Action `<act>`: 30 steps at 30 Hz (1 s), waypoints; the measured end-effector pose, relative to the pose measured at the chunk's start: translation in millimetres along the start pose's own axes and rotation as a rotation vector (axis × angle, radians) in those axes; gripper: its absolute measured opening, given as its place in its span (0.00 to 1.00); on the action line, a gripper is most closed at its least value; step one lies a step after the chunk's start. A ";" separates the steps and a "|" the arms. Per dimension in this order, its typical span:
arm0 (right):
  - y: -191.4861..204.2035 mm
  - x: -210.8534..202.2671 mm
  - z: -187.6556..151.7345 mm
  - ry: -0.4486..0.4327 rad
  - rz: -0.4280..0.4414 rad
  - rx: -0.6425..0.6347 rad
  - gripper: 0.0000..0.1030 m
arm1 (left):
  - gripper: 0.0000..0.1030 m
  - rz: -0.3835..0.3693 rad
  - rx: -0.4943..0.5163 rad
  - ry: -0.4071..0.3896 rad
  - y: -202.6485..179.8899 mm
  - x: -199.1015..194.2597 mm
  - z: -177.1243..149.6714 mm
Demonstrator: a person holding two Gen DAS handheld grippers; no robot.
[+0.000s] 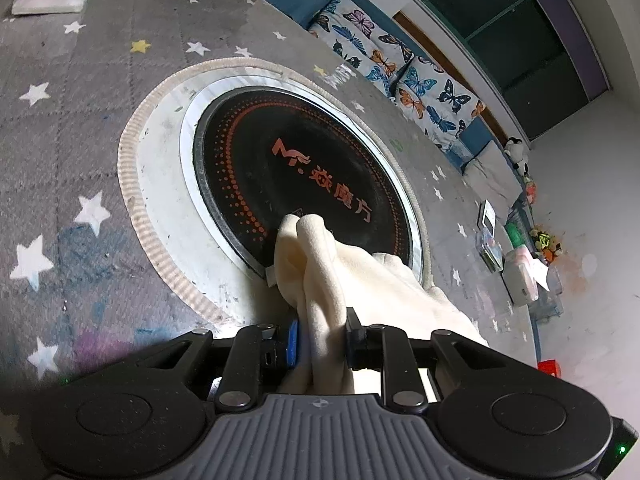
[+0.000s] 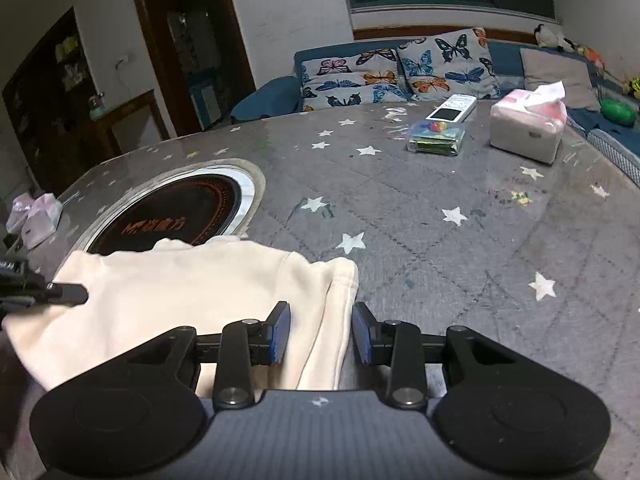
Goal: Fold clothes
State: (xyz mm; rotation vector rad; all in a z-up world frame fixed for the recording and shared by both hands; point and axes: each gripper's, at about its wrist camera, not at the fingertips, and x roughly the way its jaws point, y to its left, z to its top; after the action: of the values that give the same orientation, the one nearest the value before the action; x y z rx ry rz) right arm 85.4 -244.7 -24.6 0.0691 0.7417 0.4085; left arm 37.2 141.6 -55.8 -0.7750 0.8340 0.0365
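A cream garment point(image 2: 192, 292) lies on the grey star-patterned table point(image 2: 440, 248), its far edge over the round black cooktop point(image 2: 172, 216). My left gripper point(image 1: 322, 336) is shut on a bunched fold of the cream garment point(image 1: 320, 272), which rises between its blue pads above the cooktop point(image 1: 304, 168). My right gripper point(image 2: 320, 330) is open, its blue pads on either side of the garment's right hem, not pressing it. The tip of the left gripper point(image 2: 66, 294) shows at the left edge of the right wrist view.
A tissue box point(image 2: 528, 128), a clear plastic box point(image 2: 436, 138) and a white remote point(image 2: 452, 108) stand at the table's far right. A pink folded cloth point(image 2: 36, 216) lies at the far left. A sofa with butterfly cushions point(image 2: 400, 72) runs behind the table.
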 end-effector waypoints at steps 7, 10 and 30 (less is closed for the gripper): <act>6.1 0.3 3.1 -0.018 0.040 -0.001 0.11 | 0.22 0.029 0.075 -0.018 -13.0 -2.1 -0.8; 7.7 -11.9 5.9 -0.051 0.044 -0.007 0.10 | 0.21 0.024 0.122 -0.030 -25.2 -4.8 -0.1; -63.8 -108.6 38.7 -0.253 -0.192 0.008 0.10 | 0.16 -0.134 0.382 0.032 -177.7 55.6 -16.5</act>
State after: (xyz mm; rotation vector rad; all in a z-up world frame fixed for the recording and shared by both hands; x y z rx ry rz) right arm 60.9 -342.0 60.8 0.0551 0.4954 0.2085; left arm 121.2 -13.0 7.0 -0.4700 0.7869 -0.2489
